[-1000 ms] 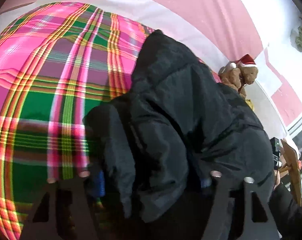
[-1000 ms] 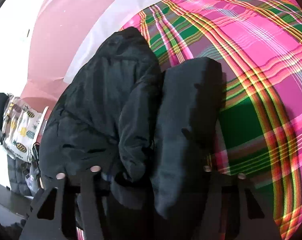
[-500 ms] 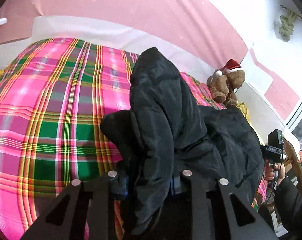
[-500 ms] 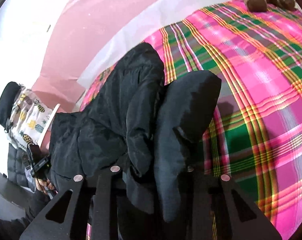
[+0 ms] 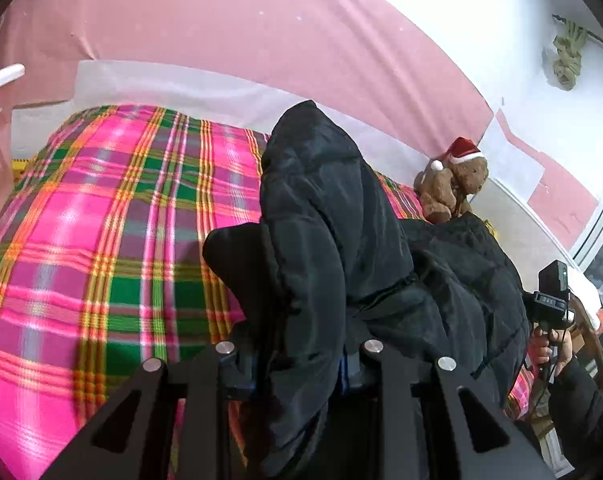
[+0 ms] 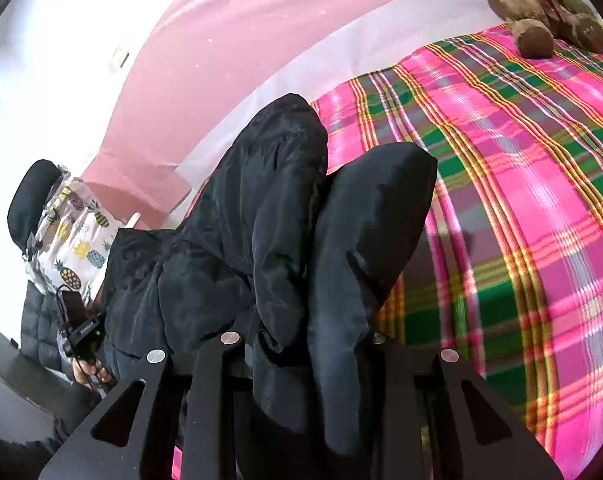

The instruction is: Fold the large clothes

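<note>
Pink wall [image 5: 229,24] and a pale headboard band [image 5: 205,88] back a bed spread with a pink, green and yellow plaid blanket [image 5: 101,240], and both wrist cameras look along their fingers toward it.

Closest in, the left gripper [image 5: 297,354] has its two black fingers [image 5: 205,392] drawn in on a thick fold of the black puffy jacket [image 5: 321,220]; fabric fills the gap between them and spills down over the lower frame. The right gripper [image 6: 301,344] does the same from the other side: its fingers [image 6: 209,380] pinch a bunched fold of the same black puffy jacket [image 6: 261,208], with padded cloth hanging between and below them. Neither is spread wide; both are clamped on cloth.

Outward from the grips, the jacket rises in a tall ridge above the blanket, one rounded lobe [image 6: 377,208] jutting to the side, the rest of the bulk draping toward the bed's near edge. In the left view the person's right hand [image 5: 549,344] on its handle shows beside the jacket; in the right view the left hand [image 6: 89,368] shows likewise.

Further out, the plaid blanket lies bare on the far side of the jacket in each view, reaching to the headboard band. A brown teddy bear [image 5: 453,192] in a red Santa hat sits at the bed's head corner, just beside the jacket's far bulk in the left view, well apart from it in the right view [image 6: 541,12]. A pineapple-print cloth [image 6: 77,240] hangs beyond the bed's edge. No containers show.
</note>
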A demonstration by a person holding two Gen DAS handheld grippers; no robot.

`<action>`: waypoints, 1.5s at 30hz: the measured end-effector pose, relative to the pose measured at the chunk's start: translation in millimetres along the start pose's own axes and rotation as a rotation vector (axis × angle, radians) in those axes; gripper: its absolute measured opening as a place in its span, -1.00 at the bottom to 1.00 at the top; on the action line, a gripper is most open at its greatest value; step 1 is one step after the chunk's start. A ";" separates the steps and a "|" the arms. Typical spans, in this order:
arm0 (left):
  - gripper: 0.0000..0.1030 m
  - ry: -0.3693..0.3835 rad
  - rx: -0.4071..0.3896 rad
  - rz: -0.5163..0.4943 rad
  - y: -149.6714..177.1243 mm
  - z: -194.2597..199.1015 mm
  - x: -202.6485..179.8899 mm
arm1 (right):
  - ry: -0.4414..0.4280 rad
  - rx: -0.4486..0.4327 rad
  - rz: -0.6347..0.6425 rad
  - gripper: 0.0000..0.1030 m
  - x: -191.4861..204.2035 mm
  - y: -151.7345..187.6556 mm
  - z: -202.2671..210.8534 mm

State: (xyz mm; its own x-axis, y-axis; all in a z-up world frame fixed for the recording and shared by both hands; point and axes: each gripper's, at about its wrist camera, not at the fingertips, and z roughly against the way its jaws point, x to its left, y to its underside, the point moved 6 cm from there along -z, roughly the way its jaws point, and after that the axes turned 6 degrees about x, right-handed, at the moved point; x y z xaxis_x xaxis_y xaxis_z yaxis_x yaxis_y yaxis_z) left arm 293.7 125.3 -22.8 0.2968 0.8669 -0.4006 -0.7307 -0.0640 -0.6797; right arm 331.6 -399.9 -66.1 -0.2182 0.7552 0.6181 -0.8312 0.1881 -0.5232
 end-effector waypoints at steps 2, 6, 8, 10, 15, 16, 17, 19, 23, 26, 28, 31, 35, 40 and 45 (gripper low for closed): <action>-0.46 -0.011 -0.010 -0.001 -10.1 3.2 6.9 | -0.010 -0.005 0.002 -0.49 5.8 -6.5 -7.0; -0.46 -0.051 -0.030 -0.002 -33.7 8.4 25.7 | -0.031 -0.012 0.006 -0.49 19.6 -23.4 -29.3; -0.46 -0.071 -0.037 0.001 -44.1 10.8 37.8 | -0.037 -0.013 0.013 -0.49 29.7 -30.4 -42.5; -0.46 -0.094 -0.041 0.006 -54.9 11.5 52.8 | -0.043 -0.013 0.020 -0.49 39.9 -36.8 -56.8; -0.46 -0.139 -0.046 0.025 -75.2 3.9 90.2 | -0.052 -0.005 0.036 -0.48 58.4 -49.3 -97.7; -0.45 -0.147 -0.047 0.027 -78.0 0.5 98.0 | -0.052 -0.003 0.038 -0.48 59.8 -51.8 -105.7; -0.45 -0.152 -0.047 0.032 -79.7 -3.1 104.5 | -0.051 0.000 0.038 -0.48 60.2 -53.6 -114.5; -0.45 -0.161 -0.043 0.039 -80.3 -13.2 118.3 | -0.048 0.008 0.030 -0.48 58.8 -55.3 -130.3; -0.42 -0.190 0.000 0.089 -62.4 -42.7 151.9 | -0.024 0.041 0.014 -0.44 48.0 -52.0 -162.5; -0.28 -0.197 0.018 0.163 -43.8 -57.4 174.1 | 0.019 0.074 -0.026 -0.26 28.4 -44.8 -180.2; -0.14 -0.203 0.021 0.195 -36.5 -58.3 181.9 | 0.035 0.092 -0.055 -0.08 19.8 -41.3 -183.5; 0.07 -0.219 0.031 0.220 -36.0 -50.4 183.3 | 0.061 0.096 -0.050 0.04 21.0 -39.6 -177.6; 0.10 -0.255 0.012 0.224 -39.7 -26.8 178.7 | 0.099 0.095 -0.034 0.13 28.5 -40.1 -155.0; 0.10 -0.327 -0.103 0.197 -60.8 12.7 159.1 | 0.265 -0.013 0.060 0.14 43.2 -50.5 -117.5; 0.10 -0.338 -0.083 0.090 -75.3 -9.1 125.7 | 0.334 -0.044 0.194 0.14 80.9 -54.7 -118.9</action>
State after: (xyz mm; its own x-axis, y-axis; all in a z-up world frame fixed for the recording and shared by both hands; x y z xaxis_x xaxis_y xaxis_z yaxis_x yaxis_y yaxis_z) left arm 391.7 234.6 -27.6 0.0034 0.9695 -0.2451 -0.6878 -0.1757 -0.7043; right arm 420.1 -274.5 -57.2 -0.1847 0.9411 0.2834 -0.7666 0.0425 -0.6407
